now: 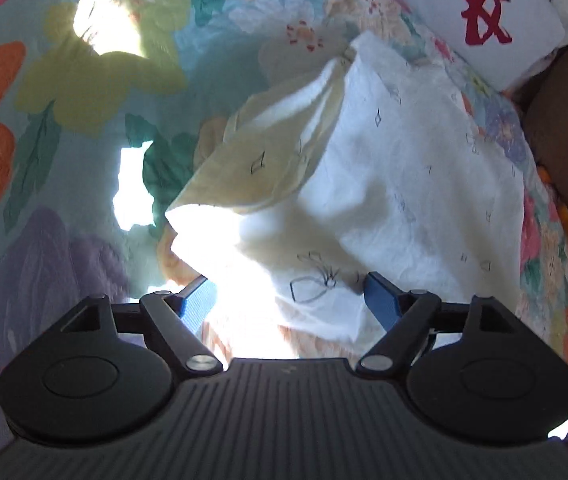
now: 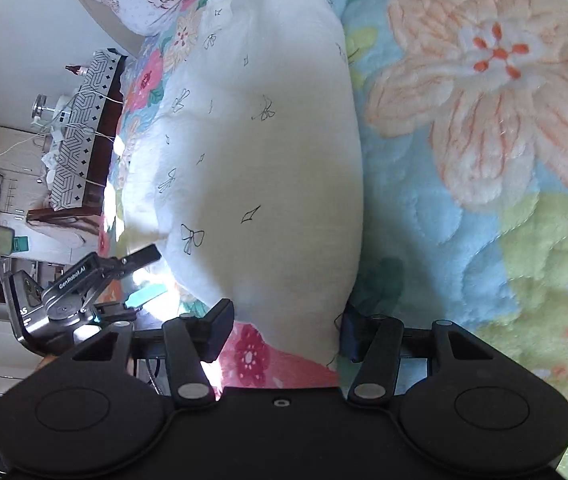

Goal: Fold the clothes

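On the floral bedspread [image 1: 64, 92], white garment [image 1: 404, 184] part glare-washed, left gripper [image 1: 290, 300] and right gripper [image 2: 284, 332] spread apart

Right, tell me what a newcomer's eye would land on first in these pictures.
First, the white garment with small black bow prints, lying across the loud floral bedspread; in the left wrist view one part of it is turned over. Next, the white pillow with a red mark at the top right. Both the left hand-held gripper and right hand-held gripper sit open at the cloth's edge.
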`<state>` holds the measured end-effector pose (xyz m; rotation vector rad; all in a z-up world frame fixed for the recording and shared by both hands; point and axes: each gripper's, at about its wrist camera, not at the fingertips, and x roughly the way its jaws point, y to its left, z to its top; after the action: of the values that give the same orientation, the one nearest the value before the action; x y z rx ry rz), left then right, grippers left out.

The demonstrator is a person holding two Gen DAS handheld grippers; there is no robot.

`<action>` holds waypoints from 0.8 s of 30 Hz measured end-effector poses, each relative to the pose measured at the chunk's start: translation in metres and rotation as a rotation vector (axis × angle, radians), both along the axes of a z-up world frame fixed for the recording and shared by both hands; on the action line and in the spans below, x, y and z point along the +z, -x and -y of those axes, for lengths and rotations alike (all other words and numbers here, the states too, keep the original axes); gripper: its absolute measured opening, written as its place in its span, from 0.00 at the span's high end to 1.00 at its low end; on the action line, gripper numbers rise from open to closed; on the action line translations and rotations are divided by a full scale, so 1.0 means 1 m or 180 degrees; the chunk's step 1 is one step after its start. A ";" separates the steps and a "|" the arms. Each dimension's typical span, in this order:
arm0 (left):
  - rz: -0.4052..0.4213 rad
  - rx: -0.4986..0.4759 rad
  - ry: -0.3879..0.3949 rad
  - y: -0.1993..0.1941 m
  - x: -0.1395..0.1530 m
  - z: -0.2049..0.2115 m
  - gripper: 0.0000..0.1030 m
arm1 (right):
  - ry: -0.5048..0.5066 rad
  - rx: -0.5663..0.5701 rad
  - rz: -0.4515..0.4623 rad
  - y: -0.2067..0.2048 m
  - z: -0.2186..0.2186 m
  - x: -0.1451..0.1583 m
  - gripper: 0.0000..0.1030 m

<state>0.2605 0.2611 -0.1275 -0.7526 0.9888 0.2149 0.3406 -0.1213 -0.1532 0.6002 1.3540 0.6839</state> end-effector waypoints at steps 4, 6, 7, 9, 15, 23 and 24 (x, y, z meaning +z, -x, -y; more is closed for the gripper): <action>0.0069 0.0399 0.0409 0.002 -0.014 -0.020 0.22 | -0.0162 -0.0203 -0.0005 0.002 0.001 -0.004 0.41; 0.0131 0.0570 0.0586 0.005 -0.021 -0.027 0.25 | -0.0242 -0.0344 0.0018 0.005 0.001 -0.006 0.42; 0.0146 0.0583 0.0586 0.005 -0.022 -0.028 0.29 | -0.0236 -0.0375 0.0081 0.006 0.000 -0.004 0.52; 0.0112 0.0511 0.0431 0.003 -0.021 -0.027 0.59 | -0.0186 -0.0383 0.0250 0.008 -0.005 0.001 0.78; 0.0169 0.0393 0.0488 0.007 -0.021 -0.029 0.87 | -0.0216 -0.0302 0.0547 0.004 -0.012 0.019 0.88; 0.0197 0.0310 0.0421 -0.005 -0.025 -0.020 0.61 | 0.0033 -0.0241 0.0614 0.004 -0.008 0.022 0.69; 0.0226 0.0279 0.0445 -0.007 -0.026 -0.019 0.47 | 0.0093 -0.0252 0.0597 0.004 -0.008 0.020 0.55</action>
<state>0.2676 0.2805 -0.1535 -0.9265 0.9110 0.1951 0.3365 -0.1138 -0.1333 0.5492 1.1584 0.6390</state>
